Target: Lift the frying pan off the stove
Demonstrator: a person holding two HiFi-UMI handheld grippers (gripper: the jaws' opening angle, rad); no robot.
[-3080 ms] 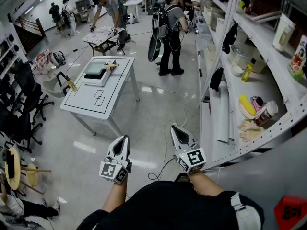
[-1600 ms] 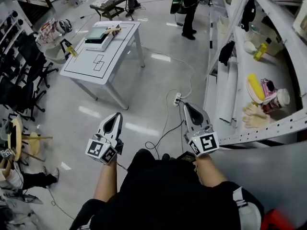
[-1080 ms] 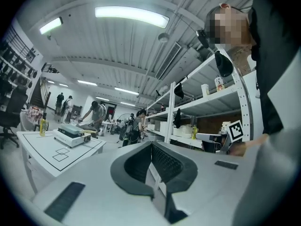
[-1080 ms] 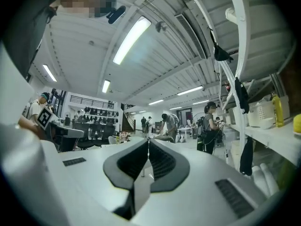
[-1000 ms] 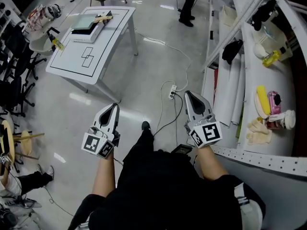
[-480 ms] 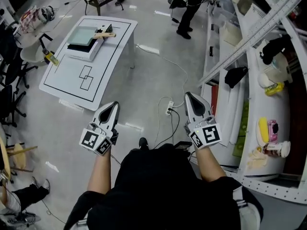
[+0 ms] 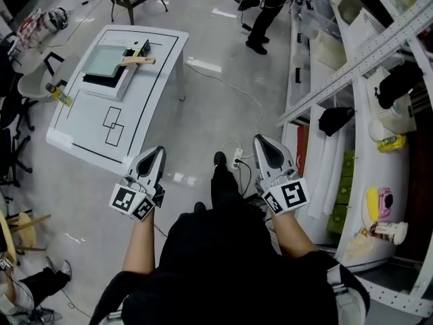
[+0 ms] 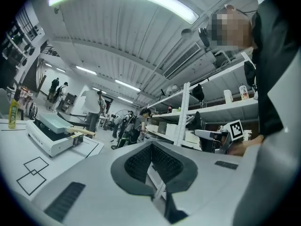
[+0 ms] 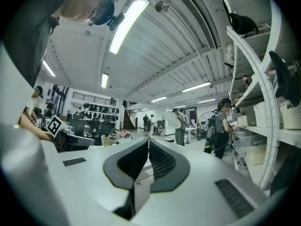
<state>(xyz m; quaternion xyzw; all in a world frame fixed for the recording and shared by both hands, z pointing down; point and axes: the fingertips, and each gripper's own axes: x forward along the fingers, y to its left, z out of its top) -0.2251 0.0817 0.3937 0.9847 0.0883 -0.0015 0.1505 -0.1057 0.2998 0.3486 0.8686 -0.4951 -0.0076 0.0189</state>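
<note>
A white stove (image 7: 101,73) stands at the far end of a white table (image 7: 142,114), up left in the head view. On it sits a flat grey-green frying pan (image 7: 105,58) with a wooden handle (image 7: 139,61) pointing right. The left gripper view shows the same stove (image 8: 49,138) and handle (image 8: 81,132) at the left. My left gripper (image 7: 155,158) and right gripper (image 7: 264,147) are held in front of the person's body above the floor, well short of the table. Both are shut with nothing between their fingers, as seen close up for the left gripper (image 8: 151,147) and the right gripper (image 9: 148,145).
Metal shelving (image 7: 352,66) with bottles, rolls and clutter runs along the right. A power strip and cable (image 7: 237,158) lie on the floor ahead. Chairs (image 7: 10,147) stand at the left. A yellow bottle (image 7: 55,95) is by the table's left edge. People stand at the far end.
The person has walked forward, so the table with the stove has come nearer and the shelving has slid past on the right. Both grippers stayed shut and level in front of the body.
</note>
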